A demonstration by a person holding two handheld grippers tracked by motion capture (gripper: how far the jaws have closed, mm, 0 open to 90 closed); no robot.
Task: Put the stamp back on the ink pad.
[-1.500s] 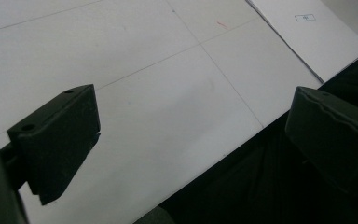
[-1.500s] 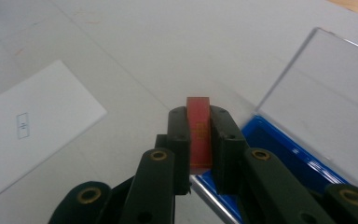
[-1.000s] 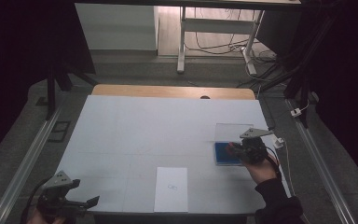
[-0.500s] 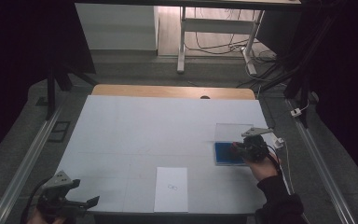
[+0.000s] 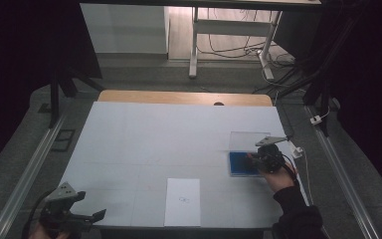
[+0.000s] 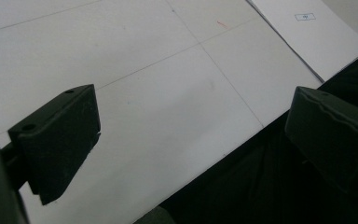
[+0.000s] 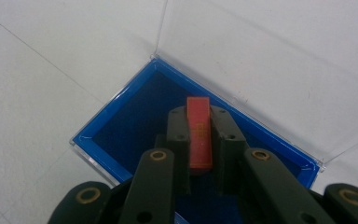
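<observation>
A shallow blue box (image 7: 135,126) lies on the white table with its clear lid (image 7: 261,60) swung open behind it. My right gripper (image 7: 199,116) hangs over the box's inside, shut on a small flat red piece (image 7: 199,133) that stands on edge between the jaws. In the high view the right gripper (image 5: 256,158) is at the right side of the table over the blue box (image 5: 238,164). My left gripper (image 5: 92,213) rests at the table's near left corner. Its jaws stand wide apart in the left gripper view (image 6: 196,135), with nothing between them.
A white sheet of paper (image 5: 183,201) with a small printed mark lies at the front middle of the table, also seen as the paper (image 6: 307,37) in the left gripper view. A wooden strip (image 5: 184,97) runs along the table's far edge. A white cable (image 5: 303,159) trails right of the box.
</observation>
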